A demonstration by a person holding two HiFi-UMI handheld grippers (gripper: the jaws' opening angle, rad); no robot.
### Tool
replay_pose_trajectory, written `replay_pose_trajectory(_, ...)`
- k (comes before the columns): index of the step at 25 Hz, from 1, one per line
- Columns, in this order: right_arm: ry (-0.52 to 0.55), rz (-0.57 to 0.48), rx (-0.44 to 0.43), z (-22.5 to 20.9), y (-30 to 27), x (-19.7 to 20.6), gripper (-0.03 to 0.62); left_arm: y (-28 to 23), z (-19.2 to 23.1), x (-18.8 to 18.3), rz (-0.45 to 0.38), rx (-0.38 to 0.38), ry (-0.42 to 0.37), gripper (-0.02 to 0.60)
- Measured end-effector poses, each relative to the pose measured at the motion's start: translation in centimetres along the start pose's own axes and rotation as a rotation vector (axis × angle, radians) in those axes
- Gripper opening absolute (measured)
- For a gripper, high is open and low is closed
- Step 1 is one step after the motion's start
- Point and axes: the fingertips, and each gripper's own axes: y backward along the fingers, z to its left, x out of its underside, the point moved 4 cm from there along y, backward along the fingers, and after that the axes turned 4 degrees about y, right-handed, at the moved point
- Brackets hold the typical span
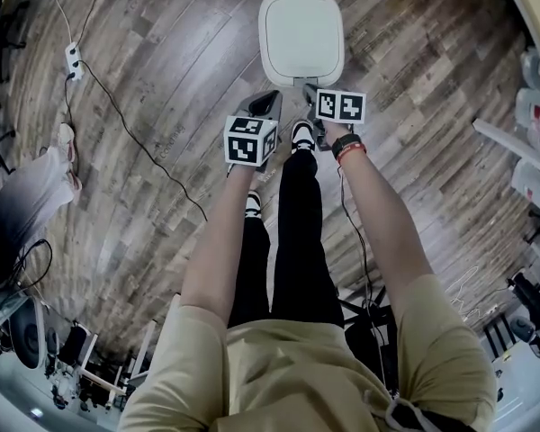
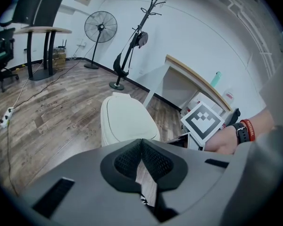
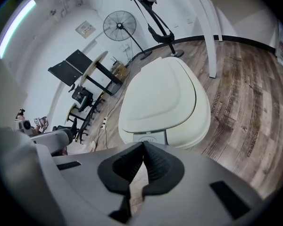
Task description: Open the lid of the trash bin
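Note:
A white trash bin [image 1: 301, 36] stands on the wood floor ahead of the person, its lid [image 3: 161, 94] down flat. In the left gripper view the trash bin [image 2: 125, 120] sits just beyond the jaws. My left gripper [image 1: 267, 103] hovers near the bin's front left, jaws shut with nothing between them. My right gripper [image 1: 311, 92] is at the bin's front edge, right above its front latch [image 3: 146, 139], also shut and empty. No part of either gripper touches the lid that I can see.
A power strip [image 1: 73, 58] with a black cable lies on the floor to the left. A standing fan [image 2: 100, 28] and a coat stand [image 2: 132, 44] are beyond the bin, a white desk [image 2: 188, 81] to the right. The person's feet [image 1: 301, 137] stand just behind the bin.

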Motion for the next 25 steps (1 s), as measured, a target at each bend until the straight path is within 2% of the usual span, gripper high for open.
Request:
replay_pose_trajectory(17, 0.011, 0.02, 0.002, 0.1, -0.12, 0.38, 0.012, 0.52, 0.56, 0.33, -0.002, -0.015, 0.034, 0.025)
replay_pose_trajectory(25, 0.023, 0.038, -0.03, -0.09, -0.37, 0.26, 0.014, 0.3, 0.78, 0.57, 0.002, -0.021, 0.052, 0.025)
